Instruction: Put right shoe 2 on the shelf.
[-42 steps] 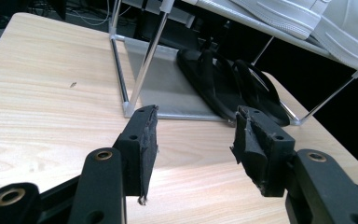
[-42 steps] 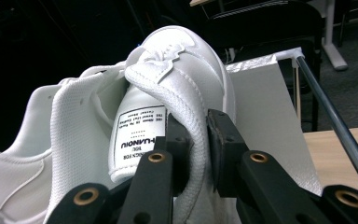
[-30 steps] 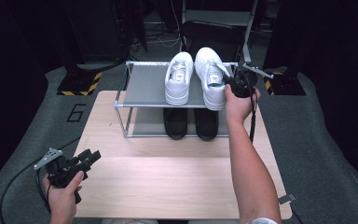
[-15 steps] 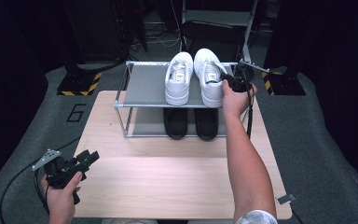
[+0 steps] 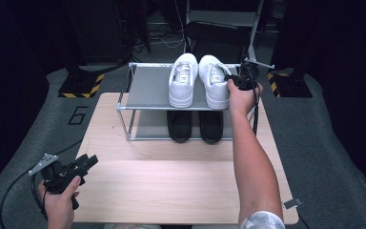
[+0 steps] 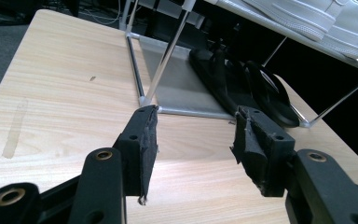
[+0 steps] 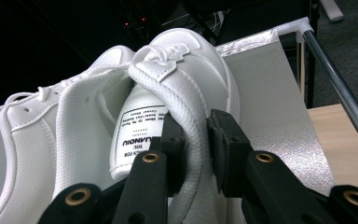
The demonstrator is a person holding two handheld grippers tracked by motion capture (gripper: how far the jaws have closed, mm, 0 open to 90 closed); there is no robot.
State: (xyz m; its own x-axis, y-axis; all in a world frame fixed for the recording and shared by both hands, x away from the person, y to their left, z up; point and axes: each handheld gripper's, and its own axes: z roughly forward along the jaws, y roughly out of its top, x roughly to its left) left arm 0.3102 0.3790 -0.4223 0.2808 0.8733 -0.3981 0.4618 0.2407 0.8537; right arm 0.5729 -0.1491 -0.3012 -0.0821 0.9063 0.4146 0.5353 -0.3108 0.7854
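Two white sneakers stand side by side on the top shelf of a metal shoe rack point(image 5: 147, 88). My right gripper point(image 5: 236, 82) is at the right sneaker point(image 5: 214, 83). In the right gripper view its jaws point(image 7: 196, 123) straddle the padded collar of this sneaker point(image 7: 186, 70), one jaw inside and one outside. They have just been opening, and a thin gap shows beside the collar. The left sneaker point(image 5: 182, 81) lies close by. My left gripper point(image 5: 91, 161) hovers open over the table's near left corner, empty point(image 6: 196, 126).
A pair of black shoes point(image 5: 195, 126) sits on the lower shelf point(image 6: 242, 84). The rack stands at the far middle of the wooden table point(image 5: 171, 191). Grey floor mats surround the table, and a dark chair point(image 5: 219, 33) is behind the rack.
My right hand has shifted slightly left along the top shelf with the right white sneaker. The left gripper has stayed where it was.
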